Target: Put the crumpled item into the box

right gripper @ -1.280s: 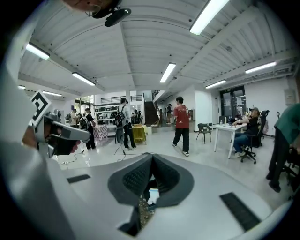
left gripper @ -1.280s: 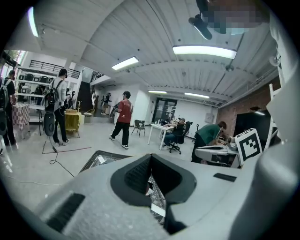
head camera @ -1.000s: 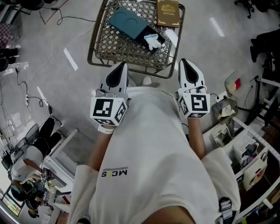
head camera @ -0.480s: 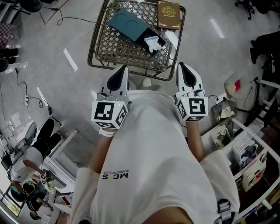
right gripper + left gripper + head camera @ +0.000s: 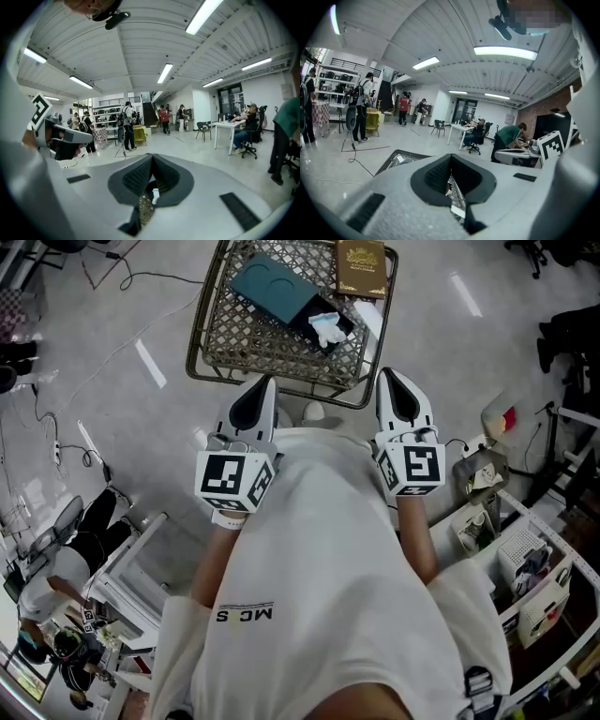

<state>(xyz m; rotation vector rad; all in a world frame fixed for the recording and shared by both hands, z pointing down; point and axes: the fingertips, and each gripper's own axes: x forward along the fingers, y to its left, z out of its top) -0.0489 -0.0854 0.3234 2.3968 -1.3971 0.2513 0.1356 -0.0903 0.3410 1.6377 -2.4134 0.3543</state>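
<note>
The crumpled item (image 5: 328,329) is a small white wad on the wire-mesh table (image 5: 242,336). It rests on the dark near-right end of the box (image 5: 281,292), a flat teal piece lying diagonally from far-left to near-right. From your head view the wad looks to be already on or in that dark part, though you can't tell if it sits inside a tray or just on top. A brown book (image 5: 360,266) lies beyond it to the right and a white card (image 5: 368,320) just beside it. The wad itself has no clear long axis, so the box's diagonal is the only line to work along. It lies straight ahead of you, across the table's near rim, about midway between the two claws, so neither hand is clearly nearer. Your left claw (image 5: 263,383) and right claw (image 5: 393,379) hang side by side close against your shirt, short of the rim. Both point forward at the table, with the marker cubes facing up at you. In each gripper view the jaws are closed tip to tip with nothing between them, and only mesh shows through the hollow behind the tips. A reach would call for parting the jaws first, then moving forward and slightly inward.
</note>
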